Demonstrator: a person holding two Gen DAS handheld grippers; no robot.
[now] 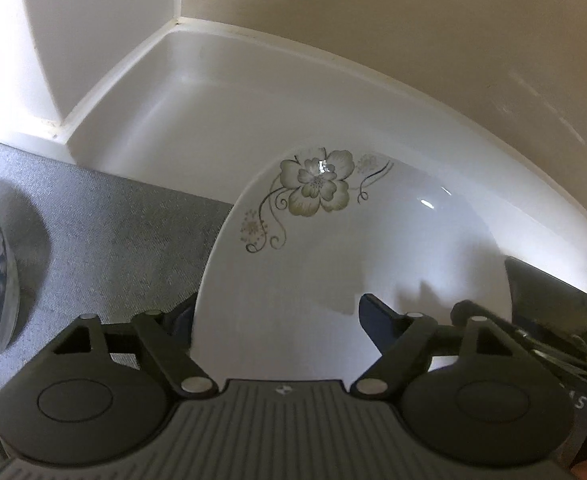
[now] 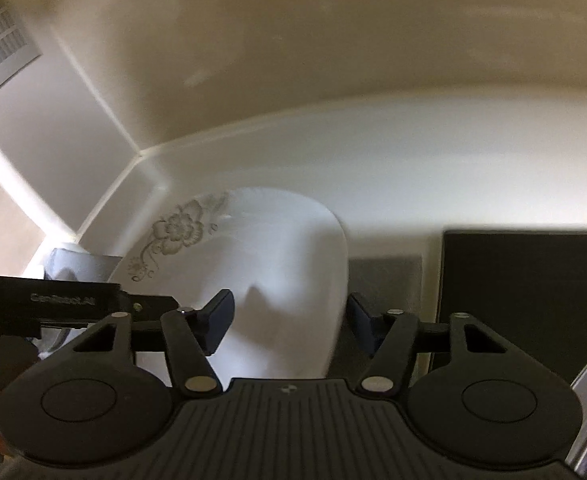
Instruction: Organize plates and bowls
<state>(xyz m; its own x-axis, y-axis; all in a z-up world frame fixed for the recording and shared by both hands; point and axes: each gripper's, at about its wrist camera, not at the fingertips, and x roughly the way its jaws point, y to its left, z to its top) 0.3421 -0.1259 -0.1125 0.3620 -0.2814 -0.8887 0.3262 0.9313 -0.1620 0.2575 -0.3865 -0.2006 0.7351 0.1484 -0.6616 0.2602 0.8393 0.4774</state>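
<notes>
Where cream walls meet, plate rests (grey mat).

Left wrist cam looks steeply down along its fingers, close over the flowered plate, plate's left rim in frame. Right wrist cam sits close too, aimed shallower at the plate's right rim, more wall above. Shared: the plate, white ledge behind it, wall corner.
</notes>
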